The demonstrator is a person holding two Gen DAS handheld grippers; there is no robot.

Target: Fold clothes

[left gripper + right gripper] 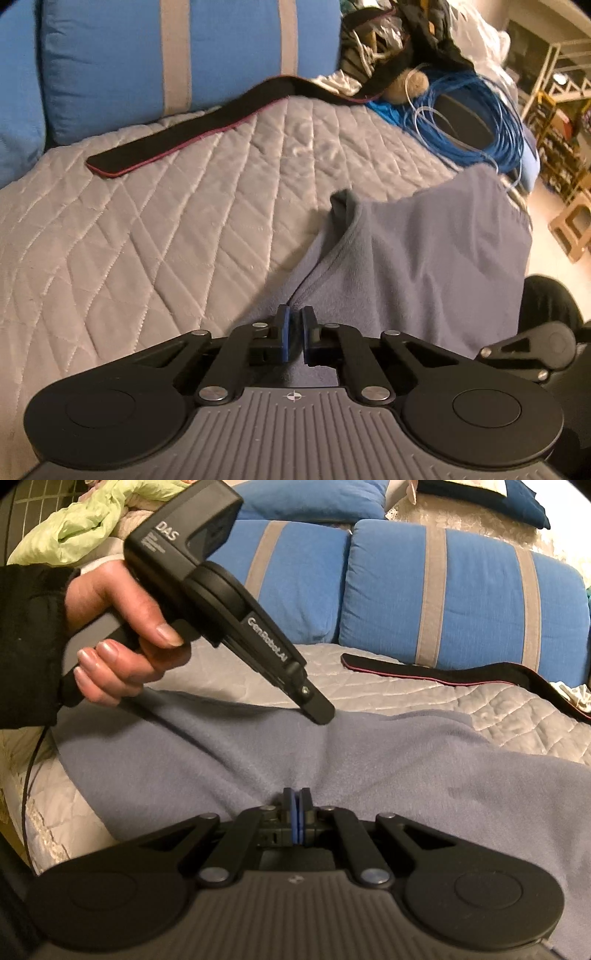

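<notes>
The left hand-held gripper (294, 325) is clamped on a hemmed edge of the grey-blue fleece garment (424, 258), its blue pads pinching the cloth just ahead of the tips. The right hand-held gripper (297, 805) has its jaws together on a fold of the same garment, which lies spread on the quilted bed (147, 229) ahead of both. A person's hand (122, 627) grips the left tool's handle. Beyond the garment lies a black strap (192, 133), then 2 blue pillows (461, 598).

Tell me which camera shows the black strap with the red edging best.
The left wrist view: the black strap runs nearly end to end across the quilt. In the right wrist view the strap sits far back, its right end cut off.
</notes>
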